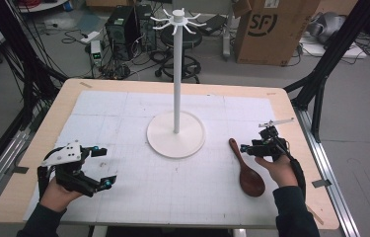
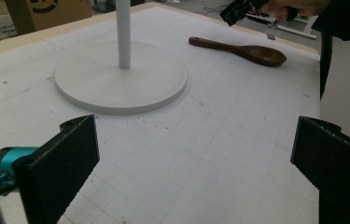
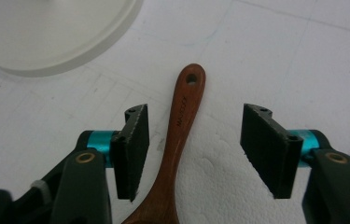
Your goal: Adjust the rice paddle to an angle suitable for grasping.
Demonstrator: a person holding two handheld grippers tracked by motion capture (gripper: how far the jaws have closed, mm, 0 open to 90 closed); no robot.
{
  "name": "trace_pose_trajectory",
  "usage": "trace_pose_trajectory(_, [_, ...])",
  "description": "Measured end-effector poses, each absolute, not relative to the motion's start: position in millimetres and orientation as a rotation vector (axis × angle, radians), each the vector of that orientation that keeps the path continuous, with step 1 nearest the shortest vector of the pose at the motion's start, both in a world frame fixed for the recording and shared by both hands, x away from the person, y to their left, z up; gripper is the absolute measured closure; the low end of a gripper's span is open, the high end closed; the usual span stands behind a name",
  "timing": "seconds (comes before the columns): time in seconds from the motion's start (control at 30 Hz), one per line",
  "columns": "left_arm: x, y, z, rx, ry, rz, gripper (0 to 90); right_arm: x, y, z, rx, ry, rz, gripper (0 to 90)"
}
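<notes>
Both hands enter at the bench's (image 1: 39,148) near edge. Left gripper (image 1: 101,168), jaws spread wide and gripping nothing, sits over the mat by the near-left corner. Right gripper (image 3: 191,149), also spread, straddles the handle of a brown wooden spoon (image 3: 179,135) without touching it. That spoon (image 1: 246,170) lies flat near the right edge, bowl toward the person. At the bench's middle stands a white hook stand (image 1: 176,129) on its round base, hooks bare.

We see a dark brown wooden spoon (image 1: 245,171) lying flat at four o'clock from the white stand (image 1: 176,132), bowl nearest us.
</notes>
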State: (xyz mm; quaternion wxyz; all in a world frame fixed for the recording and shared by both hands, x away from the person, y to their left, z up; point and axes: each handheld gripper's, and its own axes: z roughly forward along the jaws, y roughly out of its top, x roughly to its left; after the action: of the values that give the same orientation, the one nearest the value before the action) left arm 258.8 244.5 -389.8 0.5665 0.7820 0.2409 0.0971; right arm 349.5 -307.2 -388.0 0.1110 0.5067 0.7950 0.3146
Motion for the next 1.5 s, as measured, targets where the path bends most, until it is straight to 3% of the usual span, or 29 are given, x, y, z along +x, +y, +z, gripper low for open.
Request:
trace_pose_trajectory(0.13, [259.1,244.9,-390.1,1.839,0.568,0.228,1.6,354.6,-304.3,-392.0,1.512,2.378,0.870,63.8])
trace_pose_trajectory(0.2, [259.1,245.0,-390.1,1.838,0.570,0.228,1.6,356.5,-303.3,-393.0,1.511,2.402,0.850,66.6])
trace_pose_trajectory(0.27, [259.3,245.0,-390.1,1.840,0.568,0.228,1.6,358.5,-301.2,-393.9,1.509,2.415,0.823,77.6])
trace_pose_trajectory(0.33, [259.1,245.0,-390.2,1.840,0.570,0.227,1.6,359.1,-300.8,-394.3,1.502,2.421,0.817,80.7])
trace_pose_trajectory(0.37, [259.2,245.1,-390.2,1.840,0.570,0.228,1.6,360.6,-299.5,-394.9,1.508,2.424,0.795,88.4])
trace_pose_trajectory(1.5, [258.9,248.3,-391.5,1.843,0.579,0.231,1.6,381.2,-285.6,-417.5,1.483,2.496,0.705,89.4])
